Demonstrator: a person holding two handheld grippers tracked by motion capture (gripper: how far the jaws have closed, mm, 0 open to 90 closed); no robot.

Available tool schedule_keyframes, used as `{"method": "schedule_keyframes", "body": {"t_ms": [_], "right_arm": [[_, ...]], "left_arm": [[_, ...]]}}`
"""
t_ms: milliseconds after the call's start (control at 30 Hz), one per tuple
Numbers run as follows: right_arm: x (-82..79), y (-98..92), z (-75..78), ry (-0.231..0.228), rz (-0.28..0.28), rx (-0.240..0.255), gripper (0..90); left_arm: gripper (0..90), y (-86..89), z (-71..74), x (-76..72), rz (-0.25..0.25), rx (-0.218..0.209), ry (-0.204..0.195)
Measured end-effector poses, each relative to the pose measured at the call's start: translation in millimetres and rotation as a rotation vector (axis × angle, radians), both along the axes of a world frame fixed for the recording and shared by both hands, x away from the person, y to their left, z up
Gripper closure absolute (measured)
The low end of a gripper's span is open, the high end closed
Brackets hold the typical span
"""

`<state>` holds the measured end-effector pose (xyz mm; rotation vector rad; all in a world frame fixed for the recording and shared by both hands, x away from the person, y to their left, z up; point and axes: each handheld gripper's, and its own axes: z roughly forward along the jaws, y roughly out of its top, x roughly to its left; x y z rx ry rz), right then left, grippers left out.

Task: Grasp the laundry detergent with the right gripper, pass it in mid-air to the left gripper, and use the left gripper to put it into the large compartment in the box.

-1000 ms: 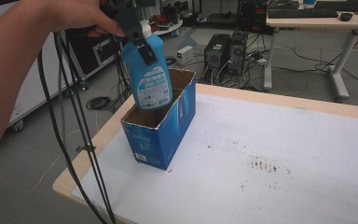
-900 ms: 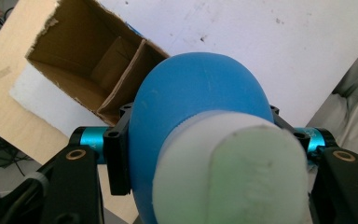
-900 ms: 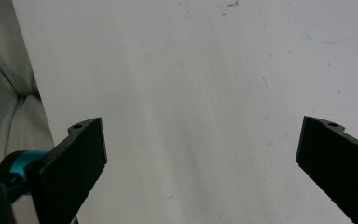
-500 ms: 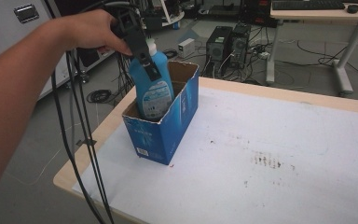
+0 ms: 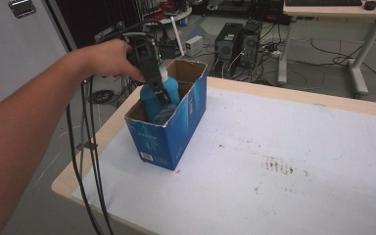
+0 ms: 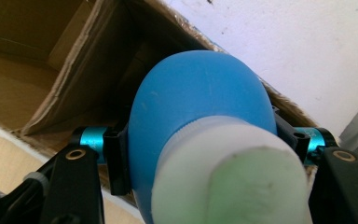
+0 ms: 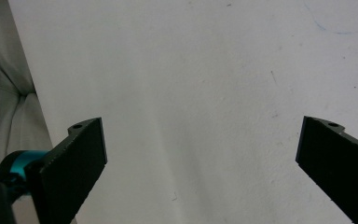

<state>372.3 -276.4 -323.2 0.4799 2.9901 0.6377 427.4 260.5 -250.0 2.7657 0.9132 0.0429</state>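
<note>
Left tongs (image 5: 161, 93) are clenched on a blue bottle (image 5: 159, 100), the two black jaws pressing its shoulders from either side just below the white cap (image 6: 228, 175), as the left gripper view shows. From above, the bottle stands nearly upright with its lower part already inside an open blue cardboard box (image 5: 169, 129), toward the near end of it; its neck and cap still rise above the rim. So the bottle's long axis runs up and down, in line with the tongs that hold it from above, and the way left to go is straight down into the box. I cannot tell whether its base already rests on the box floor.

In the left gripper view the brown inner walls and a folded flap of the box (image 6: 51, 70) surround the bottle, with room on the far side. My judgement is that the coming move is a last short lowering and then a release, and that it depends on keeping the bottle upright so it does not lean against the near wall.

The box sits near the left corner of the white table (image 5: 284, 147). The left hand (image 5: 110, 58) is the nearer one by far; it is on the job. Right tongs (image 7: 200, 154) hang released, jaws wide apart, over bare table with nothing between them.
</note>
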Motion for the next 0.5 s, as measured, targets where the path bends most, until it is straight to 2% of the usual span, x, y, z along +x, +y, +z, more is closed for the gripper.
{"method": "schedule_keyframes", "body": {"t_ms": [167, 500], "right_arm": [[-0.2, 0.0, -3.6, 0.007, -0.004, 0.0, 1.0], [-0.2, 0.3, -8.2, 0.015, -0.005, 0.001, 1.1]], "left_arm": [[37.9, -0.6, -16.2, 1.9, -0.001, 0.016, 0.018], [37.9, -0.8, -31.7, 3.4, -0.009, 0.035, 0.032]]}}
